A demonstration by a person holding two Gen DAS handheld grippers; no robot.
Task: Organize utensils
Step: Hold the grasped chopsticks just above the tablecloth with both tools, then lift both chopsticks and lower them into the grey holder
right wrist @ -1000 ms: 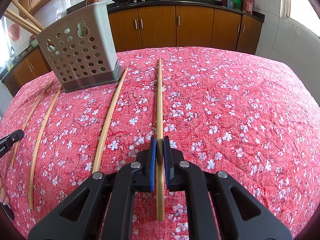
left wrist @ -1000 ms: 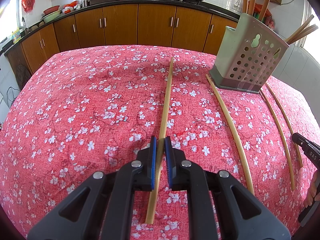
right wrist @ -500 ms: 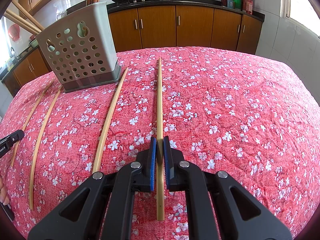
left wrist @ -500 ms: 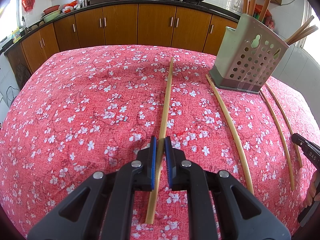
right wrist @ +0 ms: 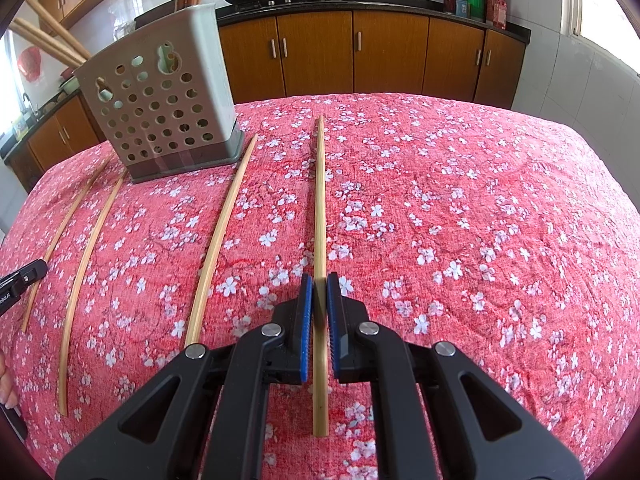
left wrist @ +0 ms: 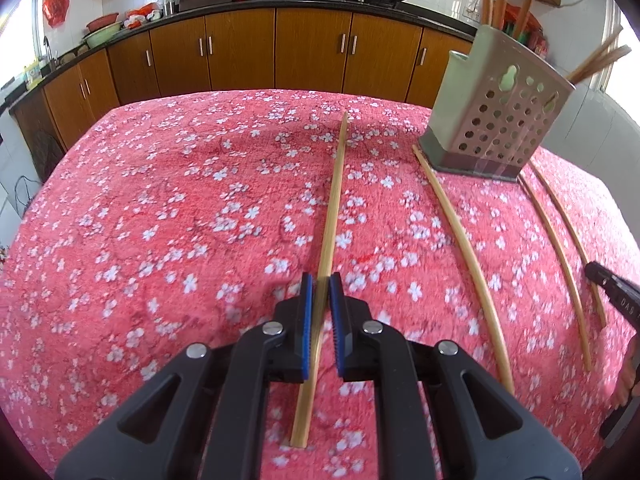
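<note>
on a table under a red cloth (left wrist: 160,208) printed with white blossoms, each hand's tongs pinch a bamboo chopstick that lies flat on the cloth. the left gripper (left wrist: 321,292) has its blue pads pressed onto the sides of one chopstick (left wrist: 332,200), gripping it toward its near end, with the stick running away from the camera toward the far edge of the table. the right gripper (right wrist: 319,290) is closed the same way on another chopstick (right wrist: 319,200), which also points away toward the cabinets. between the two held sticks lie more loose chopsticks: one pale stick (right wrist: 222,240) just beside the right gripper's stick, and two thinner ones (right wrist: 86,252) farther over, their far ends near the holder. the perforated grey utensil holder (right wrist: 160,96) stands upright on the cloth toward the far side, with several chopsticks and wooden handles already standing in it and leaning out over its rim. brown kitchen cabinets (left wrist: 240,52) and two dark woks on the counter sit behind the table.
</note>
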